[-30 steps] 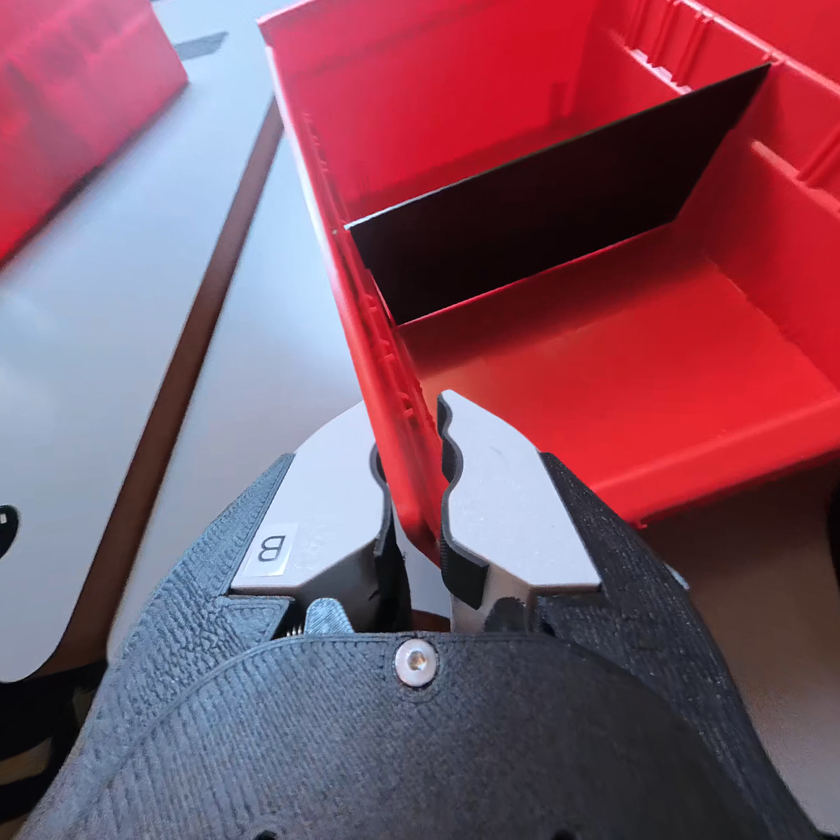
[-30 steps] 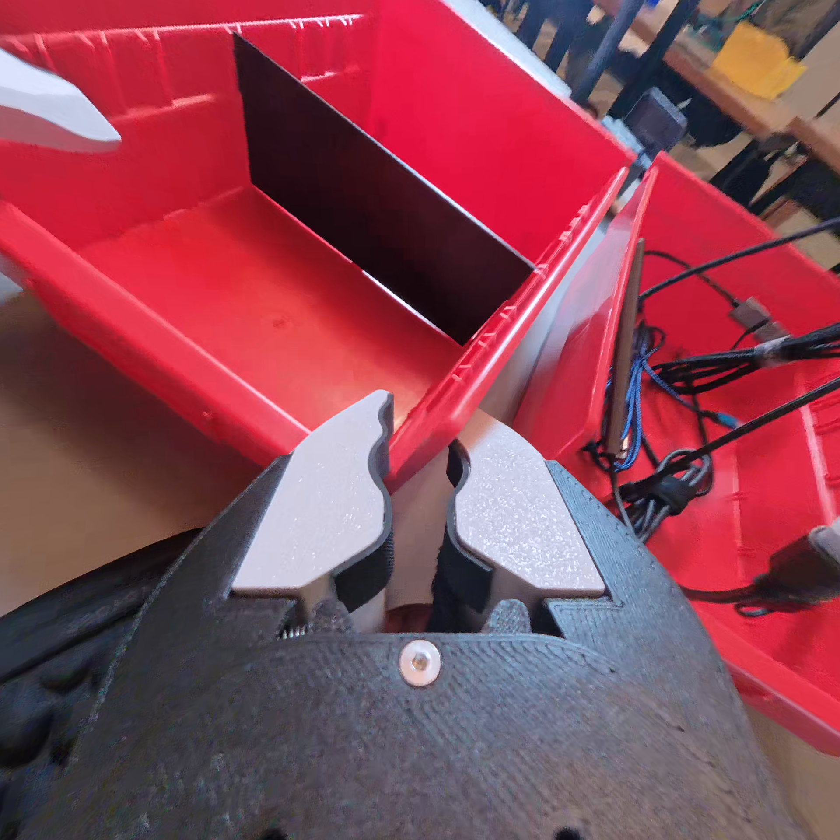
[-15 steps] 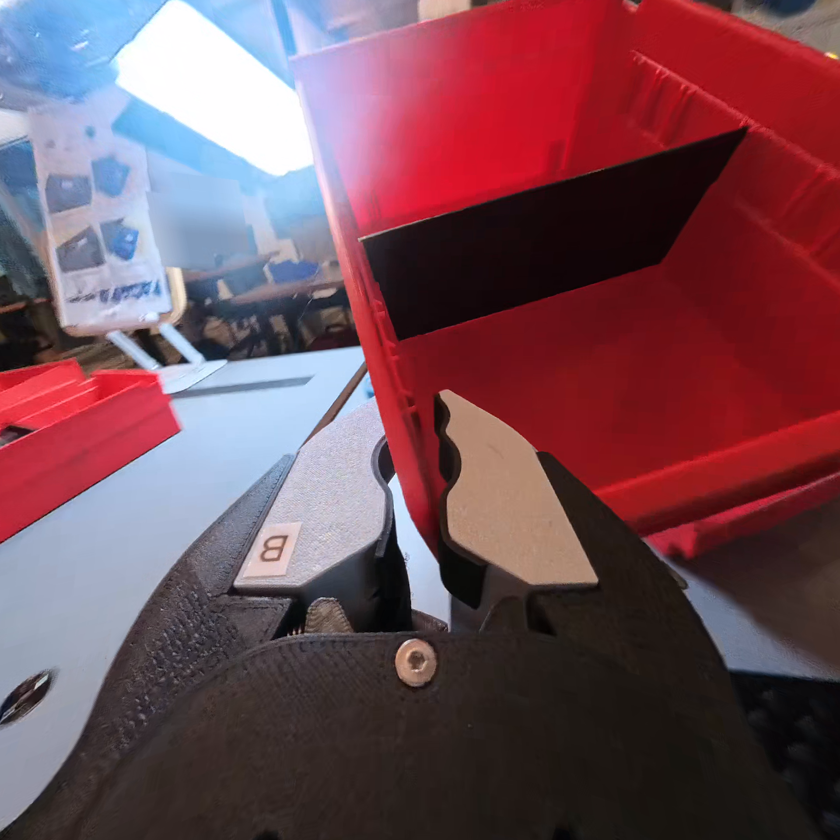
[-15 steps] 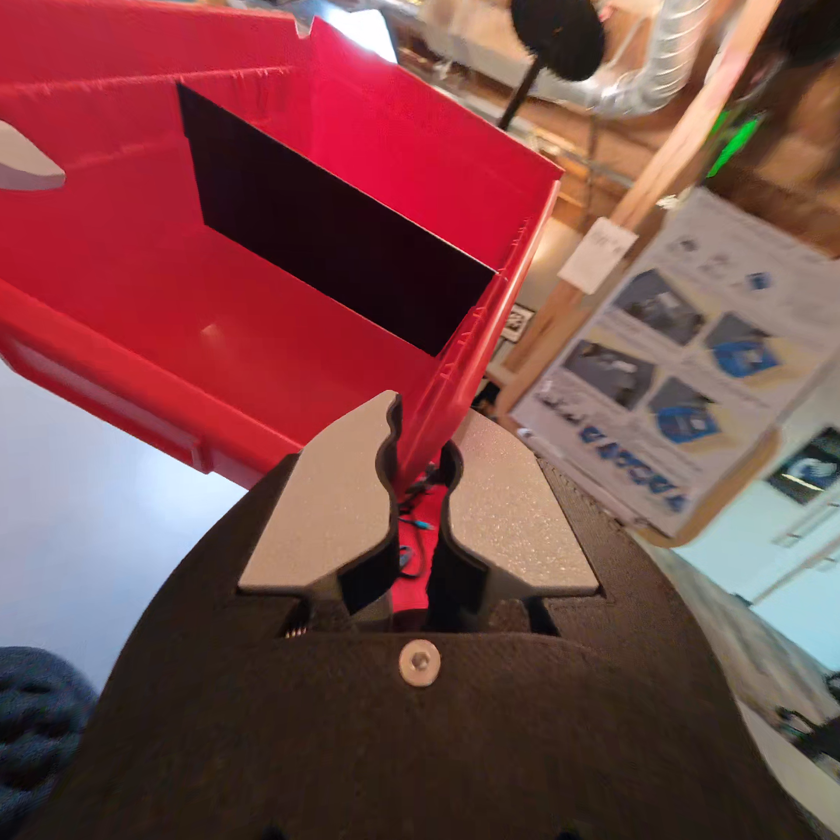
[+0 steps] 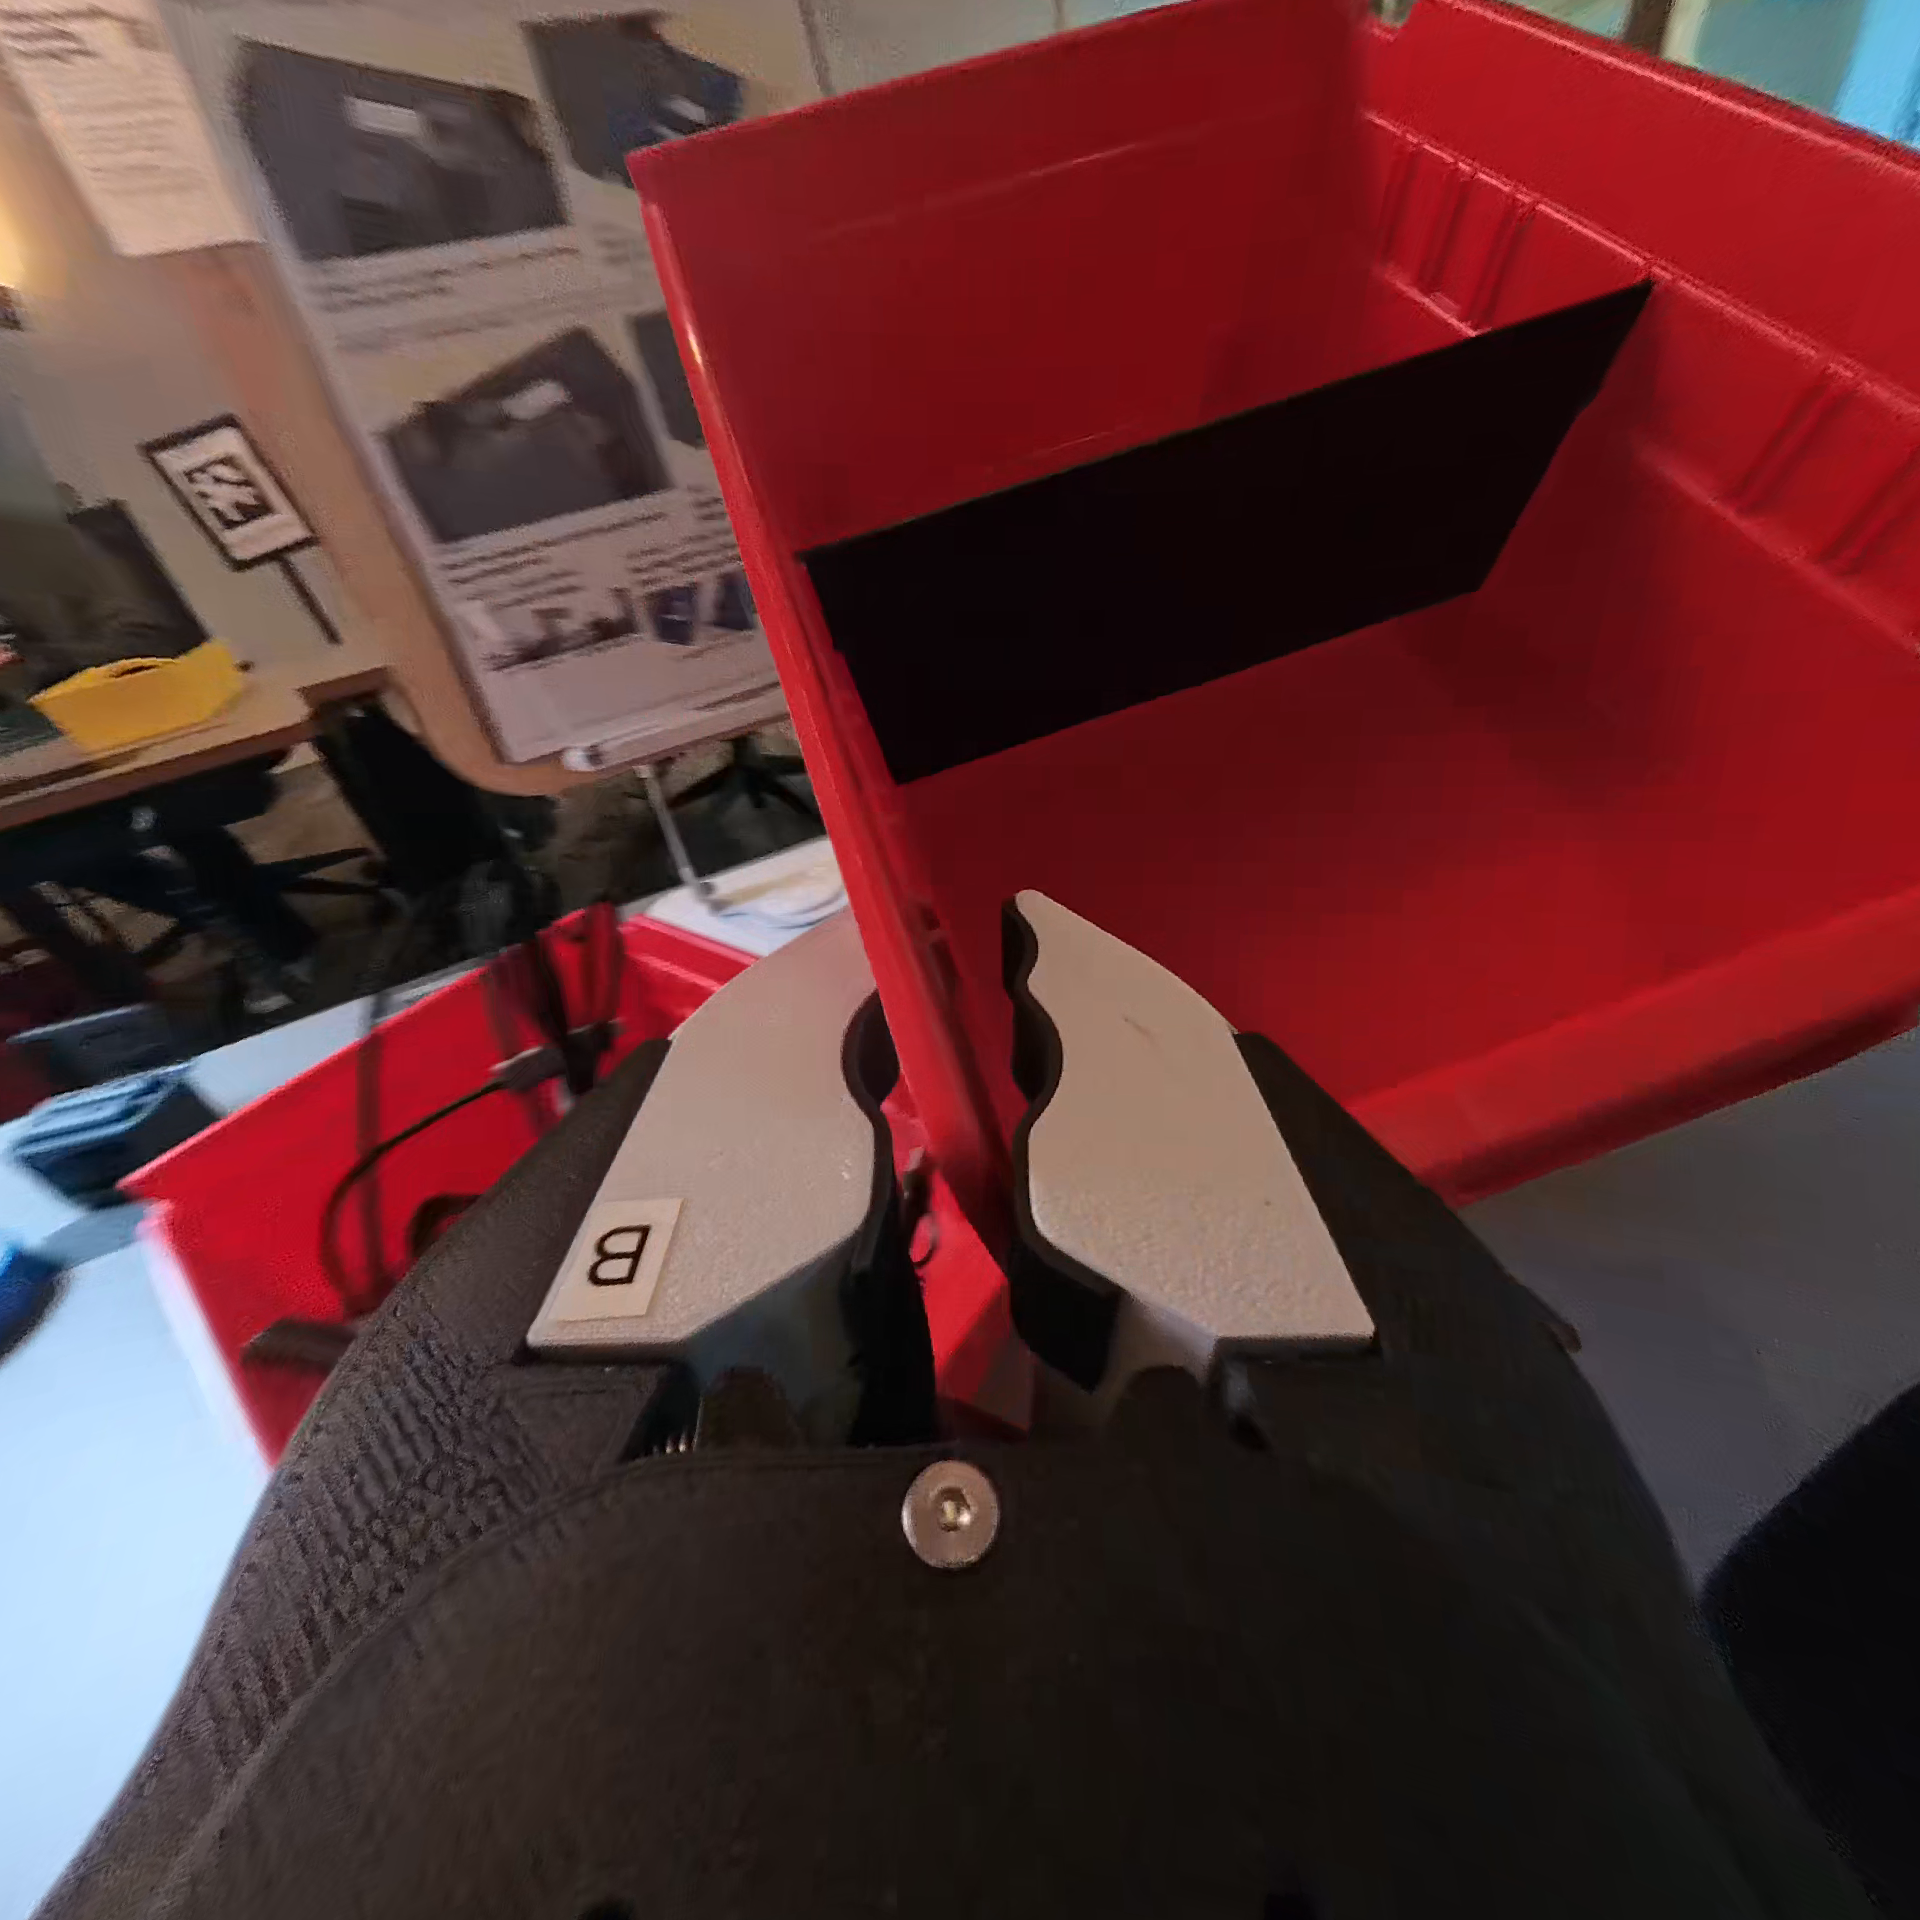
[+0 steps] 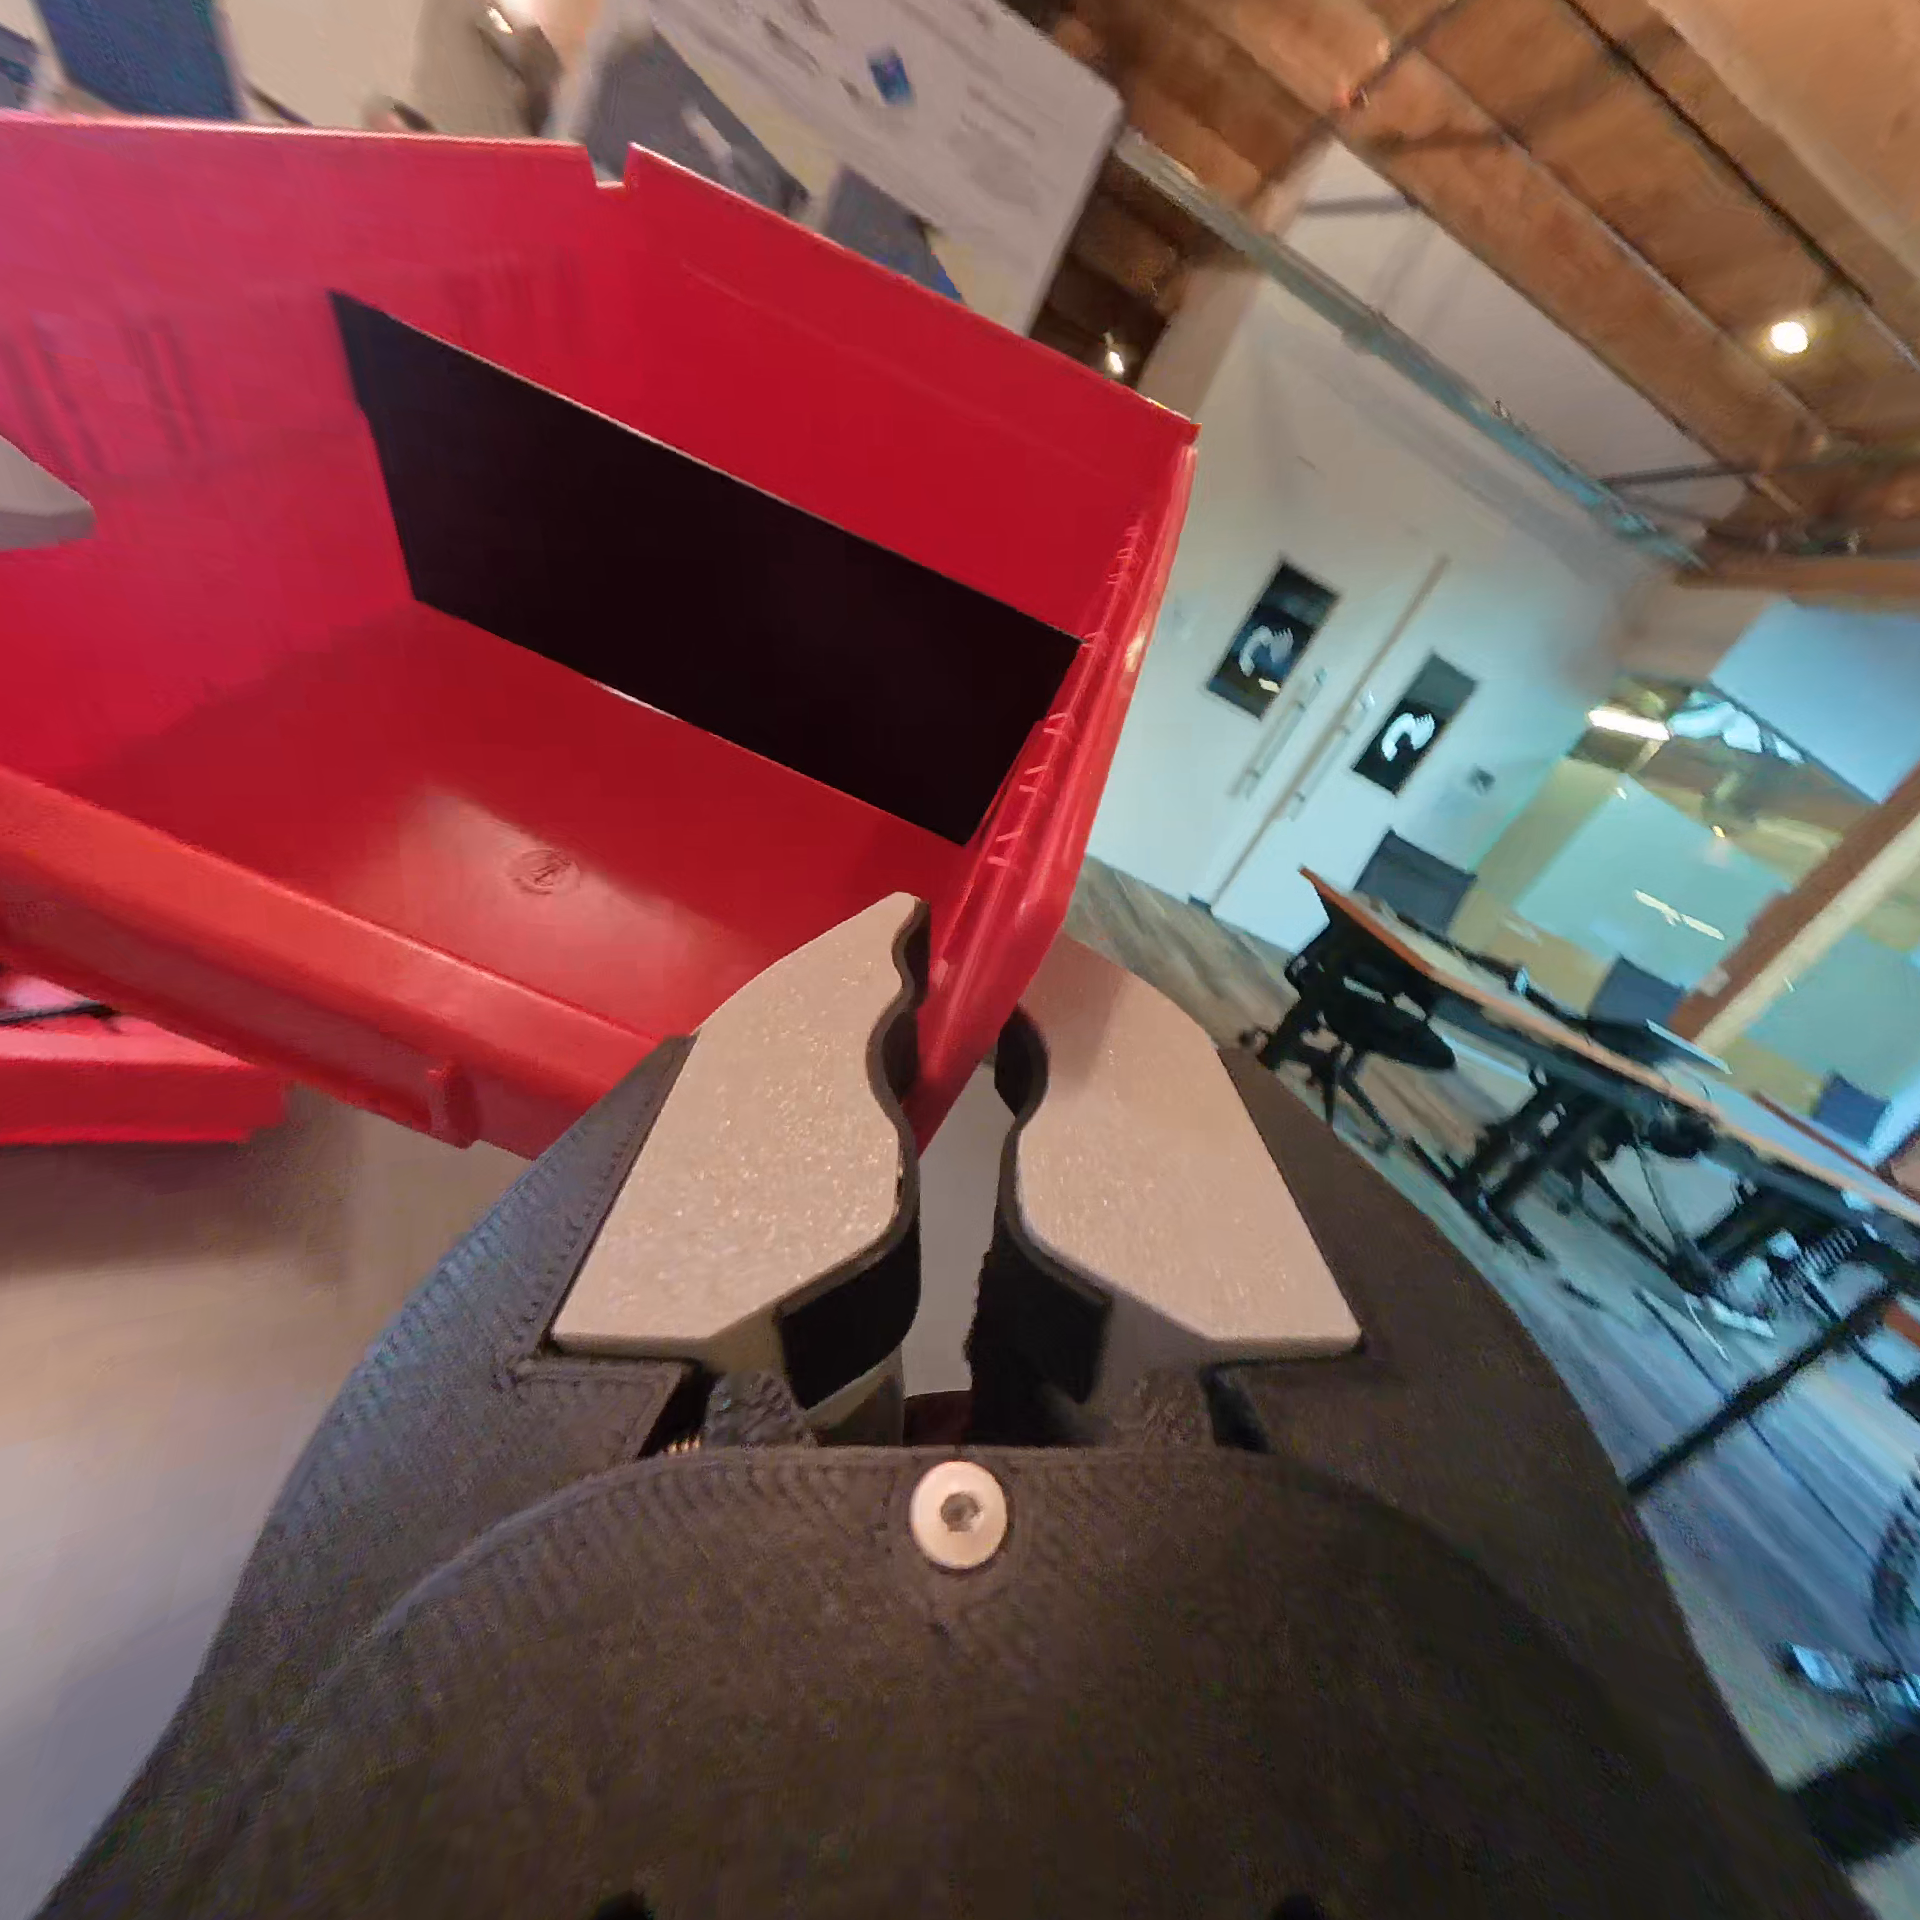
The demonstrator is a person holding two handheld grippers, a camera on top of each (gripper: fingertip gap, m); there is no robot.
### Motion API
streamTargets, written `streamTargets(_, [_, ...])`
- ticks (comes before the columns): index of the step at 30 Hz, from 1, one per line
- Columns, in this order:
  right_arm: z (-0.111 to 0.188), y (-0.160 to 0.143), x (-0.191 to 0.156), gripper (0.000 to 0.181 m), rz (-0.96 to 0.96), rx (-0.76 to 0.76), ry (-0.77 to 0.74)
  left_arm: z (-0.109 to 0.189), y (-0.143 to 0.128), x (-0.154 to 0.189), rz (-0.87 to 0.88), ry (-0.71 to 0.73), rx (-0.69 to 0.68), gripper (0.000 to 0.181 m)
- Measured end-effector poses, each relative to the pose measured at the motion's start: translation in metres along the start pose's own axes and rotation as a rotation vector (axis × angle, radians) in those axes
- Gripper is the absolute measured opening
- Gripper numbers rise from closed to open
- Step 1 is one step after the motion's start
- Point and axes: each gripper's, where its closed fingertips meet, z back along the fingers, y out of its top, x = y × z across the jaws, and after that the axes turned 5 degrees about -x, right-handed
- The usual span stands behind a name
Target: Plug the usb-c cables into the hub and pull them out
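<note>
The empty red bin (image 5: 1195, 883) hung tilted, its one black divider (image 5: 1195, 582) upright. It needed level, matched carrying. A second red bin (image 5: 312, 1143) below held the black cables (image 5: 540, 1039); no hub showed. Left gripper (image 5: 940, 1049) and right gripper (image 6: 961, 1023) each pinched a side wall.

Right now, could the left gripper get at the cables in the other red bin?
Probably not yet. The left gripper is shut on the side wall of the empty red bin, held up and tilted; the cables lie in the second red bin lower left. It would have to let go first.
</note>
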Motion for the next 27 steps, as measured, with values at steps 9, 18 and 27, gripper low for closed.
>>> streamTargets(9, [-0.012, -0.117, 0.066, 0.008, -0.106, -0.249, -0.051, -0.080, -0.033, 0.106, -0.074, -0.165, -0.162, 0.020])
streamTargets(18, [-0.017, -0.192, 0.079, 0.007, -0.127, -0.406, -0.030, -0.115, -0.081, 0.156, -0.067, -0.240, -0.267, 0.023])
streamTargets(27, [-0.014, -0.227, 0.083, 0.007, -0.150, -0.487, 0.009, -0.122, -0.105, 0.182, -0.072, -0.291, -0.330, 0.027])
